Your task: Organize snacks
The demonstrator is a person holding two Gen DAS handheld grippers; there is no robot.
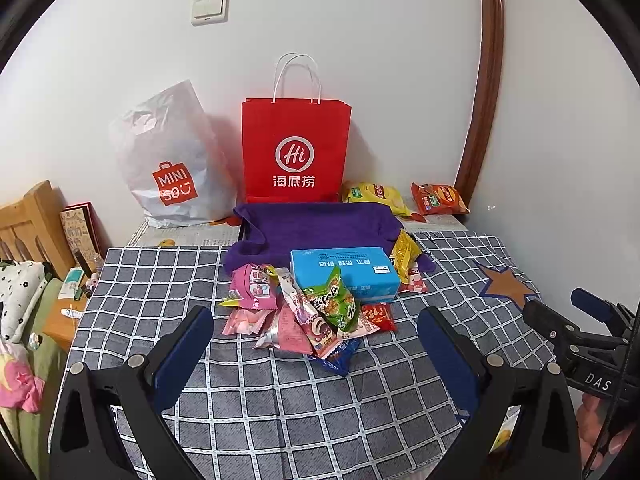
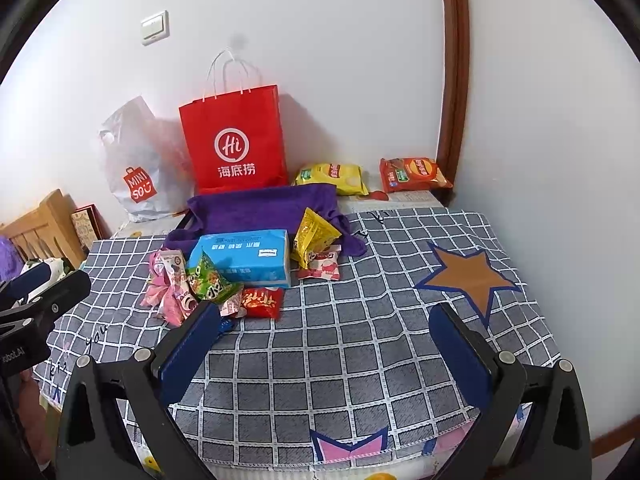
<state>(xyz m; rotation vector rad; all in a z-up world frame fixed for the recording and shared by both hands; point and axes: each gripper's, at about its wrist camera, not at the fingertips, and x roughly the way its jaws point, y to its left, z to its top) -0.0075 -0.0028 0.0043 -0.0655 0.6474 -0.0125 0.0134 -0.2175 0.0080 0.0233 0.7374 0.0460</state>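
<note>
Jaws wide apart on both left gripper (image 1: 316, 328) and right gripper (image 2: 326, 322), nothing held. Snack pile (image 1: 308, 312) straight ahead of left jaws, blue box (image 2: 244, 256) just behind it, purple cloth (image 2: 260, 210) and red bag (image 2: 236, 140) further back on the checked counter (image 2: 360, 340).

Red paper bag (image 1: 296, 152) carried a white "Hi" roundel with "海底捞" under it. Left of that bag, the white plastic bag (image 1: 172, 160) showed an orange "MINISO" logo. Right tongs' body (image 1: 596, 380), well right of the red bag in the left wrist view, read "DAS". Left tongs' body (image 2: 16, 354), in the right wrist view, read "obot.AI", partly cut off. Blue box (image 1: 344, 272) in front of the red bag had Chinese print, upside down, not legible.
</note>
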